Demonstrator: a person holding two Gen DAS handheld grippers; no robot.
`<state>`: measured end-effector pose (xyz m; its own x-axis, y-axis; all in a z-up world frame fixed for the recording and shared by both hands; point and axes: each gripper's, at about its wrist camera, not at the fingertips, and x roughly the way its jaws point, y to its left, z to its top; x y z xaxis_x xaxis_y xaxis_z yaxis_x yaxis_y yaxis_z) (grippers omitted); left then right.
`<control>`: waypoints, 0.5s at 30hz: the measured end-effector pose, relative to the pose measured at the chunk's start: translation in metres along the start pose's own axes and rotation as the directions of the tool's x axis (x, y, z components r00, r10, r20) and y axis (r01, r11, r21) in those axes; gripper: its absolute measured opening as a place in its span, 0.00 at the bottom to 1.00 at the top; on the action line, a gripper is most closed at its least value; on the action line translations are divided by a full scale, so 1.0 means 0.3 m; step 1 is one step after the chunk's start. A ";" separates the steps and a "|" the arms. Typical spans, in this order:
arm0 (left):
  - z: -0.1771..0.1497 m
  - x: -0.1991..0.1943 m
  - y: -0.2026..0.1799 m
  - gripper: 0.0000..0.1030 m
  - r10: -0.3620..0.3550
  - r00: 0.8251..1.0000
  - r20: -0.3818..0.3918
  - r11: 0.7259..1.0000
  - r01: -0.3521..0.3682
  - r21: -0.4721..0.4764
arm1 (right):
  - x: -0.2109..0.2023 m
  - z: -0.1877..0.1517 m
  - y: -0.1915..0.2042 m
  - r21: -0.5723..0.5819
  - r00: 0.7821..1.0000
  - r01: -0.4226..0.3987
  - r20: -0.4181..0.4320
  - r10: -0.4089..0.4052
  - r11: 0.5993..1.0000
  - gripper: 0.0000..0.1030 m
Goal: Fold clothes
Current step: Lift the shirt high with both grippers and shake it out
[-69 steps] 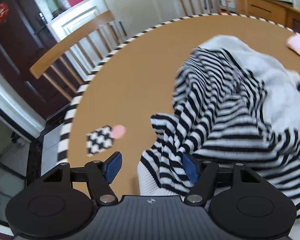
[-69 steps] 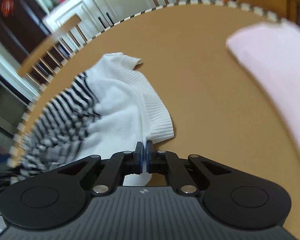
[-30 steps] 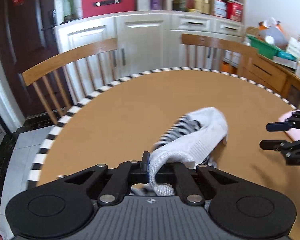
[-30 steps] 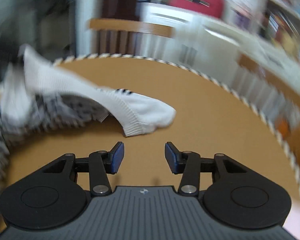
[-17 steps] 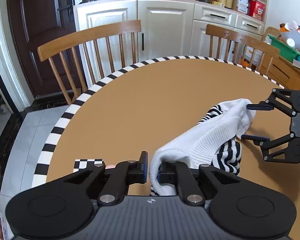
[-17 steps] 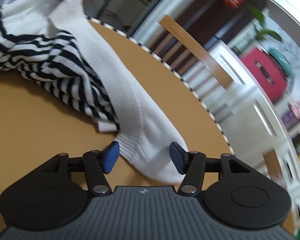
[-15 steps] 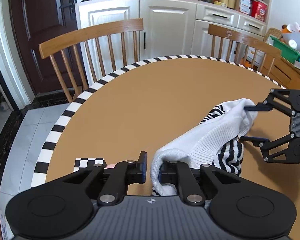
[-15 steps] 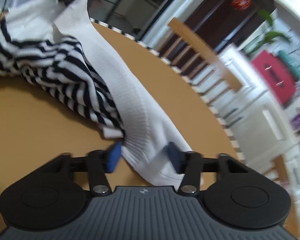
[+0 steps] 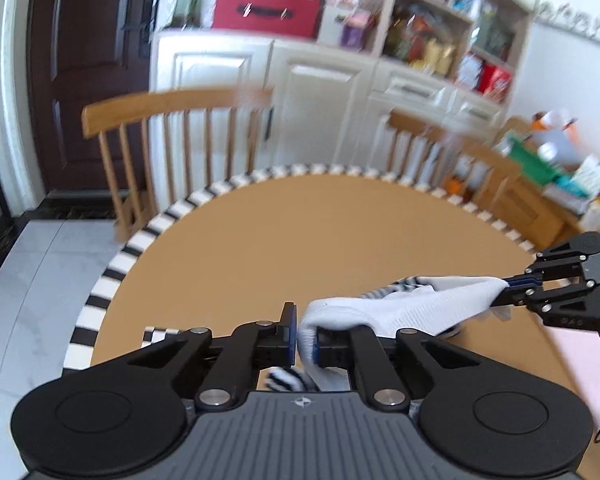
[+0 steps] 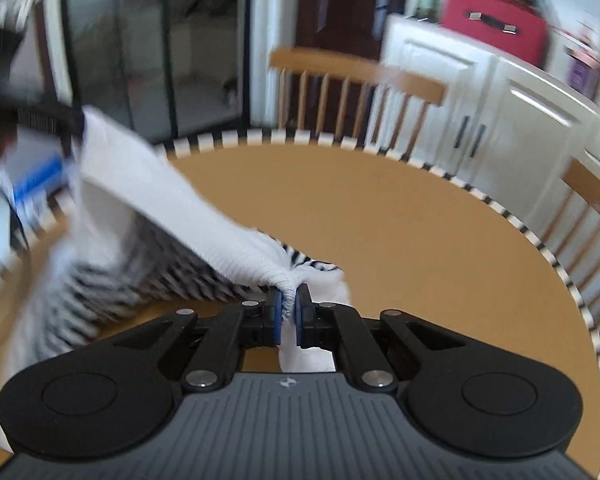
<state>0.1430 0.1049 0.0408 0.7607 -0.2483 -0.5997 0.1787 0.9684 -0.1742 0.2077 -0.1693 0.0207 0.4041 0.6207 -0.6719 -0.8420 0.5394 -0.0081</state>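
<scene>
A white knit sweater with black stripes (image 9: 404, 308) is stretched in the air between both grippers, above the round brown table (image 9: 300, 240). My left gripper (image 9: 305, 338) is shut on one white ribbed end. My right gripper (image 10: 287, 312) is shut on the other white end; it also shows in the left wrist view (image 9: 516, 292) at the right. In the right wrist view the sweater (image 10: 172, 216) runs up and left to the left gripper, and its striped part hangs below, blurred.
The table has a black-and-white striped rim (image 9: 112, 272). Wooden chairs (image 9: 172, 136) stand behind it, with white cabinets (image 9: 300, 100) beyond. A pink cloth (image 9: 580, 360) lies at the table's right. A checkered marker (image 9: 160, 334) lies near the left edge.
My right gripper has closed on the sweater's white end. Both grippers have lifted and pulled apart, so the sweater is now stretched taut off the table.
</scene>
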 end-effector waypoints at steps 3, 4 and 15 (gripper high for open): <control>0.019 -0.143 -0.014 0.06 -0.093 0.995 0.027 0.995 0.094 -0.029 | -0.172 0.058 0.010 0.109 0.998 -0.016 0.054 0.010 0.994 0.06; 0.024 -0.200 -0.022 0.06 -0.113 0.993 0.042 0.993 0.113 -0.011 | -0.236 0.068 0.029 0.132 0.997 -0.027 0.076 0.017 0.991 0.06; 0.193 -0.882 -0.139 0.07 -0.342 0.898 0.276 0.927 0.276 0.253 | -0.901 0.241 0.373 0.094 0.954 0.075 0.284 -0.099 0.993 0.06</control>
<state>-0.0297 0.1317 0.2519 0.7941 -0.5475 -0.2638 0.5333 0.8359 -0.1298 0.0300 -0.2357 0.2548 0.5701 0.7002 -0.4298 -0.7720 0.6355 0.0112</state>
